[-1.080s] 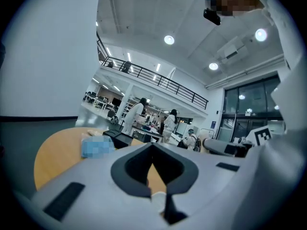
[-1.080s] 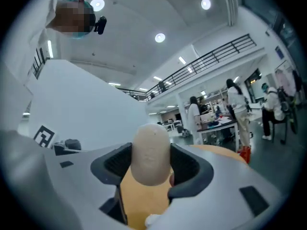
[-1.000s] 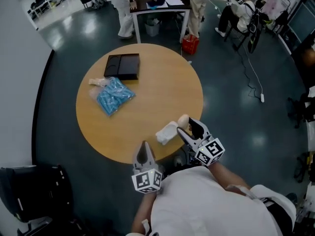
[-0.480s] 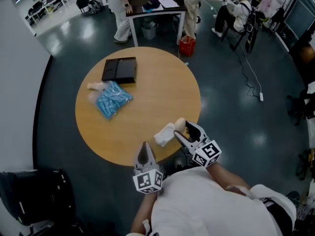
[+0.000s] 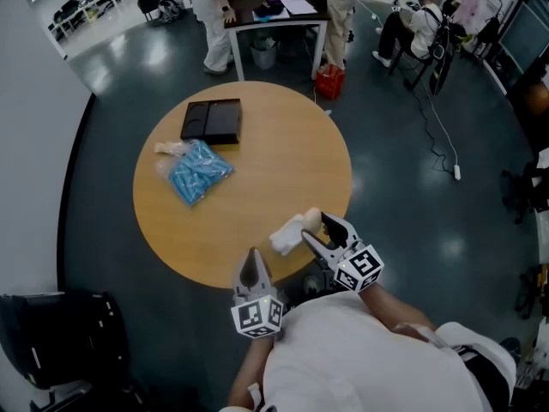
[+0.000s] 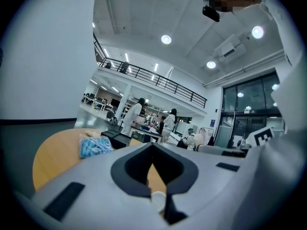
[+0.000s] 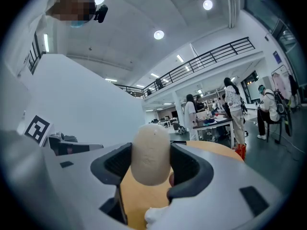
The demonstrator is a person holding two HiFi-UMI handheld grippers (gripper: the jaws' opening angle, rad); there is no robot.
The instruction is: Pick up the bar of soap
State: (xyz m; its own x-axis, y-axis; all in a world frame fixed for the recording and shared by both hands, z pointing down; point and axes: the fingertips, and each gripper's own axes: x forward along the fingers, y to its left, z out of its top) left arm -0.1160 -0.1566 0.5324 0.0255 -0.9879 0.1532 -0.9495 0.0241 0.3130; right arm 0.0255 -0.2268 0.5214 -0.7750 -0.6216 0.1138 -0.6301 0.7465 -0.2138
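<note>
Our right gripper (image 5: 317,227) now clamps the bar of soap (image 7: 150,150), pulled nearer than a second ago, so we judge it picked; our left gripper (image 6: 152,170) hangs closed, empty.

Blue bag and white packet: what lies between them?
Nothing; the head view shows only bare table between the blue bag and the white packet.

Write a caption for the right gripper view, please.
The right tool grips the bar of soap, with the round table behind.
</note>
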